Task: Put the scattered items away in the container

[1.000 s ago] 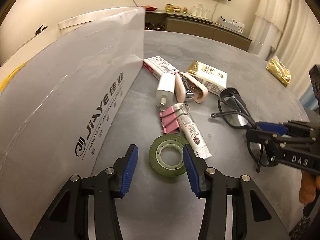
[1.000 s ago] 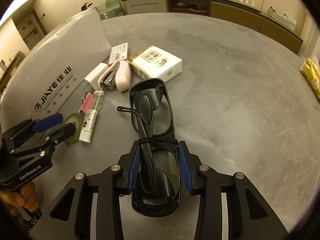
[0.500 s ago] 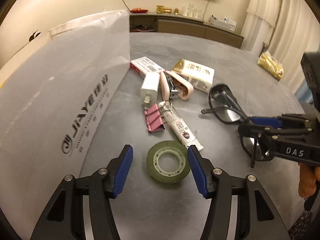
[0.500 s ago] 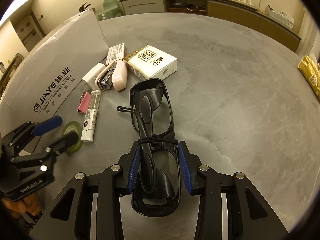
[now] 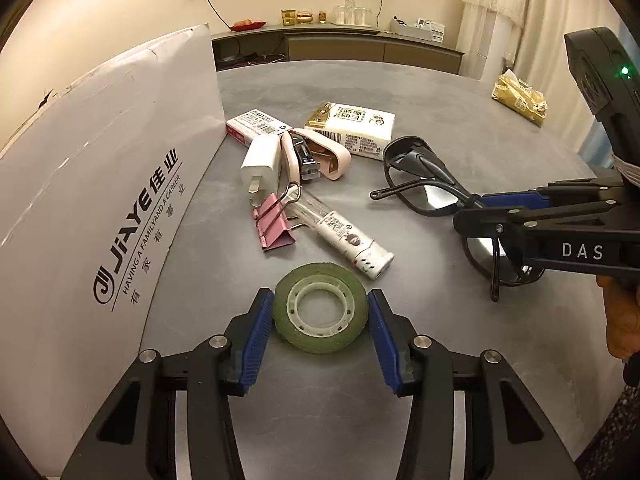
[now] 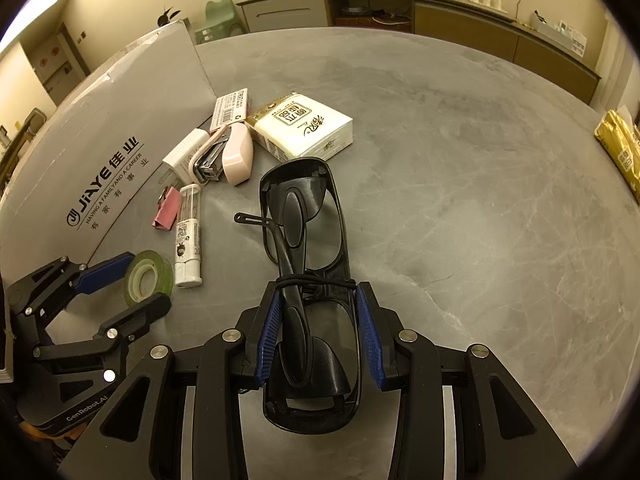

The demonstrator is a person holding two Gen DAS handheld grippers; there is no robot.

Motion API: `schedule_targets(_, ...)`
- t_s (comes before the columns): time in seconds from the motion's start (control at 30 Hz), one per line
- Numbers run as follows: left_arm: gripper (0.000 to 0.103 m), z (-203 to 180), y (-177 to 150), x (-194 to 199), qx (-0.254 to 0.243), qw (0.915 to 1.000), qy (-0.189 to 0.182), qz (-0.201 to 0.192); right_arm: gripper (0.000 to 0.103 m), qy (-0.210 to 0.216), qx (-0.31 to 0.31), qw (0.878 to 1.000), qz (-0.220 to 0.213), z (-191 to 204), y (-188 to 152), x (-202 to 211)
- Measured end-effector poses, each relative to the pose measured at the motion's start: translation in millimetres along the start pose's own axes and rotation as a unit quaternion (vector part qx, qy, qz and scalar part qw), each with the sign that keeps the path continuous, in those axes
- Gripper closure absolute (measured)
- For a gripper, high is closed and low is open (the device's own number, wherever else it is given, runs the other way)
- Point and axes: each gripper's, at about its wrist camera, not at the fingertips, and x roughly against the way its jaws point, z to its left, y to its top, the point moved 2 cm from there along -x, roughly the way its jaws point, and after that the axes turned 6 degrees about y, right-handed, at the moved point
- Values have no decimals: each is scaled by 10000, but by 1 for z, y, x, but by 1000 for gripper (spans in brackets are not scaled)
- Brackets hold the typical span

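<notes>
Reaching low over the grey stone-look table point(image 6: 460, 152), the left gripper point(image 5: 320, 320) lies nearly flat, its two blue-padded fingers point(image 5: 254, 336) set on either side of the green roll of tape point(image 5: 320, 307), touching or nearly touching its rim; whether they press it cannot be told. The roll lies flat on the table, just beside the long wall of the grey cardboard box printed "JiAYE" point(image 5: 100, 184). The right gripper point(image 6: 316, 336) is closed on the folded black plastic sunglasses point(image 6: 304, 216), its pads against the frame's two sides, the glasses pointing forward along the fingers and held level. In the left wrist view a hand point(image 5: 622, 320) grips the right tool's handle. Just beyond the tape lie a white plastic tube with a clear cap point(image 5: 340, 232) and a pink binder clip point(image 5: 274, 224); farther along the box wall sit a white charger plug point(image 5: 260, 164), a pink stapler point(image 5: 316, 154) and a white tissue pack point(image 5: 352, 128).
</notes>
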Motion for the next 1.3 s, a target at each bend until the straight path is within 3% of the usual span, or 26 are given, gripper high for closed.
schedule_targets(0.43, 54, -8, -4, 35, 88, 9998, -5, -203, 64, 623, -199, 9977, -165, 11, -3, 20)
schedule_targets(1.3, 54, -6, -6, 135, 322, 9957, -38, -873, 64, 896, 167, 9947, -483, 54, -23, 65)
